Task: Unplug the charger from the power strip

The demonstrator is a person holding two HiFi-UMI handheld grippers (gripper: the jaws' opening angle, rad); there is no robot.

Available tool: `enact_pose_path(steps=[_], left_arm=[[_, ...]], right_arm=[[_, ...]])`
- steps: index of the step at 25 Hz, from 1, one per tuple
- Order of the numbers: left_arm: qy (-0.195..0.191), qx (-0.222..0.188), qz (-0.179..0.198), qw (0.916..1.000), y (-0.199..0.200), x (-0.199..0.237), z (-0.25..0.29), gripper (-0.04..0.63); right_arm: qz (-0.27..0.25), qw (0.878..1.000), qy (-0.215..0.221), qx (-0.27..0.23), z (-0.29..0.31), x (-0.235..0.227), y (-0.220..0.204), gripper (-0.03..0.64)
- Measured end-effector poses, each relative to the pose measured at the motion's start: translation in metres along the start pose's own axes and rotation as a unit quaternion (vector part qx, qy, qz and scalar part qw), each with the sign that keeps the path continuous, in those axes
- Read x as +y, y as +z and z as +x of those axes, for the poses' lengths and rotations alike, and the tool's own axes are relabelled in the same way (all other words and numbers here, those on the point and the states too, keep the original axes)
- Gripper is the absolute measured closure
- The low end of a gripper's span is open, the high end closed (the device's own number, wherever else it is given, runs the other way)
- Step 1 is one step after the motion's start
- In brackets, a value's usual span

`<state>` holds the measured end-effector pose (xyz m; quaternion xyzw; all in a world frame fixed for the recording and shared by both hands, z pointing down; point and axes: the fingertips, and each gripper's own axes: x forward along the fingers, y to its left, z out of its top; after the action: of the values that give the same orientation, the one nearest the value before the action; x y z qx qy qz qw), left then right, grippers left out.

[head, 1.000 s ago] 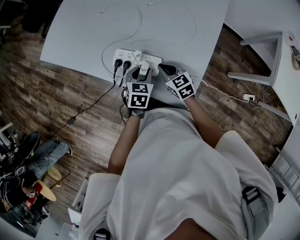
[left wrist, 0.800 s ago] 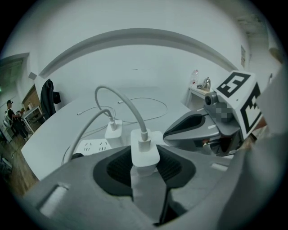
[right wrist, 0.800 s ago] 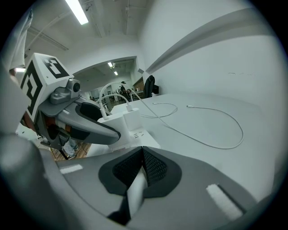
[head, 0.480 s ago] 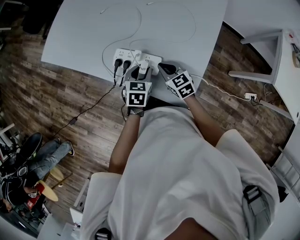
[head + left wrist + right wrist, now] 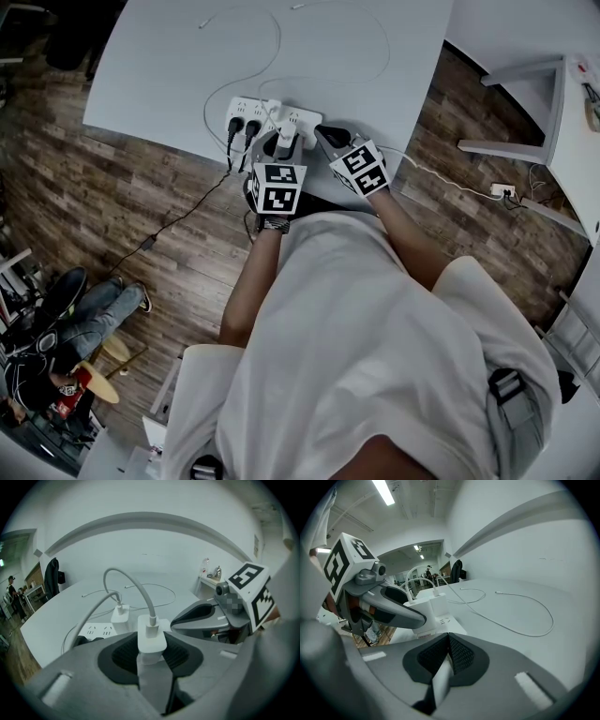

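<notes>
Head view: on the white table (image 5: pixel 169 66), the power strip (image 5: pixel 302 118) lies by the near edge. The left gripper (image 5: pixel 284 148) is at the strip's near side, around the white charger (image 5: pixel 288 138). The right gripper (image 5: pixel 324 136) is just right of the strip. Two black plugs (image 5: pixel 242 126) sit in the strip's left end.

Left gripper view: the jaws are clamped on the charger, its cable (image 5: pixel 133 585) arching up; a second charger (image 5: pixel 121 617) stands on the strip behind.

Right gripper view: the jaws are pressed together with nothing between them, beside the strip's end.
</notes>
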<state>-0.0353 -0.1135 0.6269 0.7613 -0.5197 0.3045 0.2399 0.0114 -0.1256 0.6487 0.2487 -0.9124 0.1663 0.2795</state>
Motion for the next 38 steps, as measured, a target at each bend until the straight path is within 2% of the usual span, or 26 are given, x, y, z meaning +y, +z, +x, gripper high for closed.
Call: enact_pose_path(steps=[3,8,10,13,18,23,26,34,36,38], left_arm=[[-0.004,0.001,-0.009,1.0000,-0.0011,-0.0010,0.0003,0.448],[-0.022,-0.010,-0.066,0.9975,-0.0005,0.0029,-0.0011,0.448],[-0.025,-0.014,-0.075,0.9968,-0.0004,0.0037,-0.0013,0.448],[-0.022,-0.013,-0.067,0.9974,-0.0006,0.0025,-0.0021,0.448],[-0.008,-0.001,-0.028,0.9996,-0.0008,0.0000,-0.0001,0.448],[-0.005,0.008,-0.005,0.9999,-0.0004,-0.0011,0.0007,0.448],[-0.009,0.009,-0.013,0.9998,-0.0016,-0.0003,0.0009,0.448],[-0.033,0.000,-0.075,0.9967,0.0004,0.0056,-0.0012,0.448],[-0.032,0.000,-0.073,0.9968,-0.0003,0.0047,-0.0011,0.448],[-0.025,0.007,-0.044,0.9987,-0.0014,0.0025,-0.0008,0.448]], right_arm=[[-0.001,1.000,-0.001,-0.001,-0.0007,-0.0001,-0.0009,0.613],[0.000,1.000,0.000,0.000,-0.0004,-0.0006,-0.0011,0.614],[0.000,1.000,0.000,0.000,-0.0003,-0.0007,-0.0010,0.614],[-0.001,1.000,-0.001,-0.001,-0.0013,-0.0001,-0.0012,0.614],[-0.001,1.000,0.000,-0.001,-0.0013,-0.0008,-0.0021,0.613],[-0.002,1.000,-0.002,-0.001,-0.0008,-0.0002,-0.0019,0.612],[-0.004,1.000,-0.001,-0.002,-0.0001,-0.0005,-0.0023,0.612],[-0.004,1.000,-0.001,-0.001,0.0011,0.0003,-0.0001,0.613],[-0.004,1.000,-0.001,-0.001,0.0007,0.0000,-0.0013,0.612],[-0.005,1.000,0.000,-0.001,0.0001,0.0003,-0.0022,0.612]])
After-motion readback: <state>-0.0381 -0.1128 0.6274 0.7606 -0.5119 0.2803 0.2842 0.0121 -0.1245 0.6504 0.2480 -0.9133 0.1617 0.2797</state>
